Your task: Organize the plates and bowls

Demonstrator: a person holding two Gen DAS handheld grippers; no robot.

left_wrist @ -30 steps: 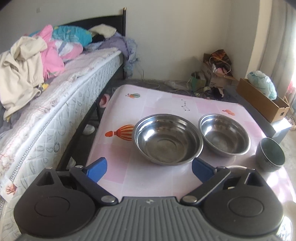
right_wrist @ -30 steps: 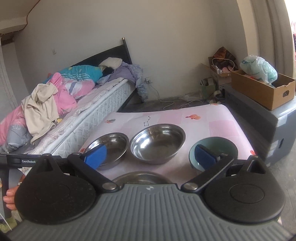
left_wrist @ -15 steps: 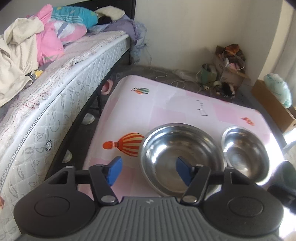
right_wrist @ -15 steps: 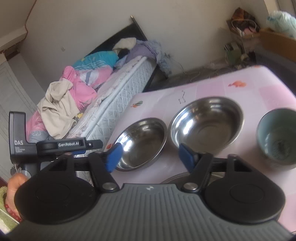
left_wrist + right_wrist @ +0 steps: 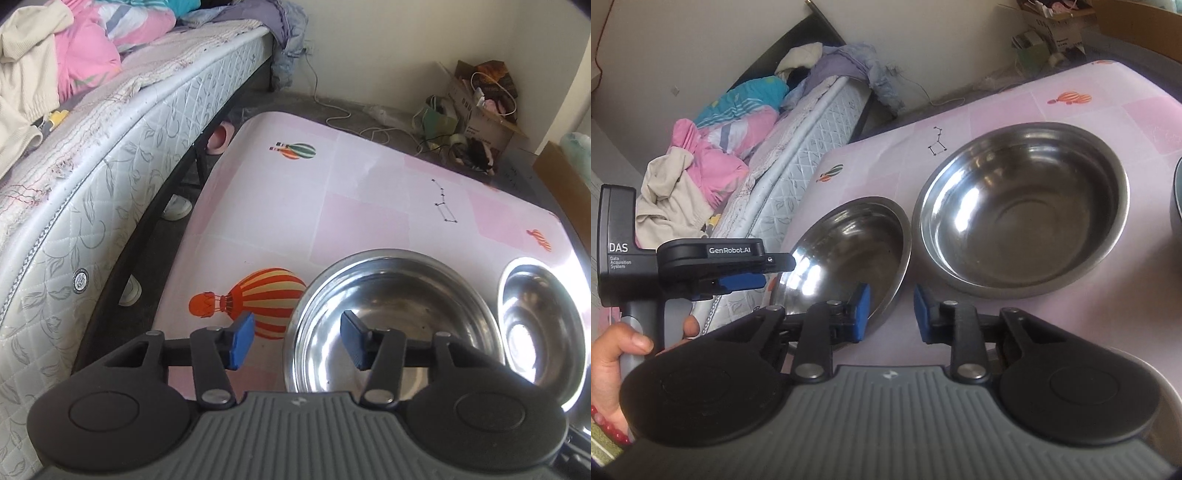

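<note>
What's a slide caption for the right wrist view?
Right gripper open astride the rim of a steel bowl, beside a second steel bowl on the pink table.

Two steel bowls sit on the table (image 5: pixel 362 192): a wider steel bowl (image 5: pixel 397 295) and a smaller steel bowl (image 5: pixel 543 321), side by side. From the right wrist the same pair shows, and the rim of one dark bowl (image 5: pixel 1177 192) cuts in at the right edge, making three bowls in all. Two hot-air balloon prints are plain on the pink cloth in the left view, one large striped balloon (image 5: pixel 258 301) and one small green balloon (image 5: pixel 295 151). One bed (image 5: pixel 110 155), two cardboard boxes (image 5: pixel 480 110) near the wall
</note>
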